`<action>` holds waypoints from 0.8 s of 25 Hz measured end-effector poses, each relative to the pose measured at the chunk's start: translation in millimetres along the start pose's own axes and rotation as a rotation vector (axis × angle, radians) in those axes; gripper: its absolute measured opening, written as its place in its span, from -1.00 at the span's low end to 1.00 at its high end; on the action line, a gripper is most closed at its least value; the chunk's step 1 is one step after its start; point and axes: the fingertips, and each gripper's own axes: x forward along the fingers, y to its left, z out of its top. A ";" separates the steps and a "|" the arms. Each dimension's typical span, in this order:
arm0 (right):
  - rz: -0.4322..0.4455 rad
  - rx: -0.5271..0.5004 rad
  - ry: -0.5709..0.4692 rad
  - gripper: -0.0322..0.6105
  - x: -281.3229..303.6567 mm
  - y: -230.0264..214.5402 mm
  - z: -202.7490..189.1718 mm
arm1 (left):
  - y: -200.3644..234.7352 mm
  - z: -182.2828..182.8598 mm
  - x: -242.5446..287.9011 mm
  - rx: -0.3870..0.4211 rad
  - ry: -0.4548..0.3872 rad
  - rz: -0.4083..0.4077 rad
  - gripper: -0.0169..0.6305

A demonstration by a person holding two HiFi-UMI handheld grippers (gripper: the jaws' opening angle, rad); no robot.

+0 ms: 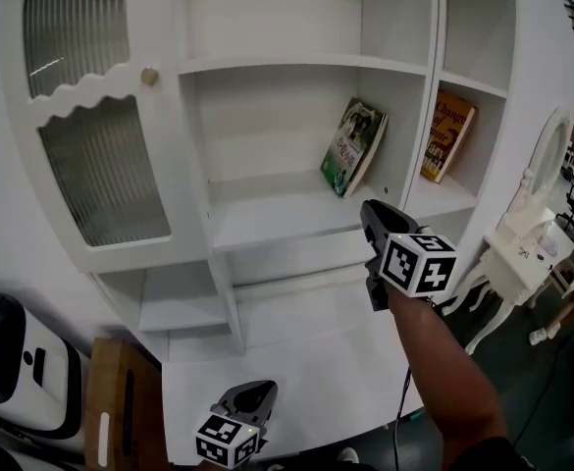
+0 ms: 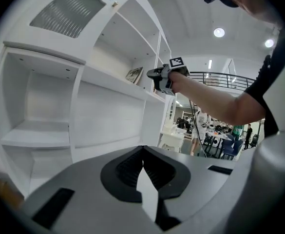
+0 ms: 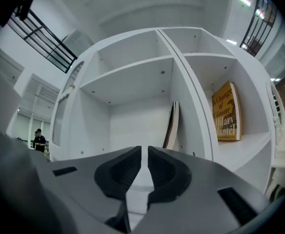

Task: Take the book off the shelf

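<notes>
Close by, the left gripper [image 1: 257, 392] is low down over the front edge of the white bench [image 1: 306, 361], and its fingers are pressed together with nothing in them. A bit farther in, the right gripper [image 1: 373, 212] is held up in front of the middle shelf [image 1: 267, 219], with its fingers closed too and holding nothing. At the back, the green book [image 1: 353, 148] stands at the right end of that shelf, leaning on the side wall, and a yellow book [image 1: 448, 135] stands at the left end of the next shelf over.
</notes>
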 end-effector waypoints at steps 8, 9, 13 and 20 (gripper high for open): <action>-0.083 0.146 0.094 -0.43 78.7 -48.4 14.3 | -3.2 -10.7 -0.6 -0.051 0.001 0.044 -0.91; -0.095 0.163 0.108 -0.37 85.2 -52.5 15.1 | -2.7 -11.8 -1.0 -0.054 0.004 0.048 -0.91; -0.127 0.217 0.146 -0.22 105.9 -62.7 18.5 | 1.4 -13.4 -4.0 -0.061 0.005 0.069 -0.91; -0.237 0.238 0.161 -0.15 124.6 -75.1 10.6 | 3.5 -16.4 -10.7 -0.069 0.001 0.095 -0.91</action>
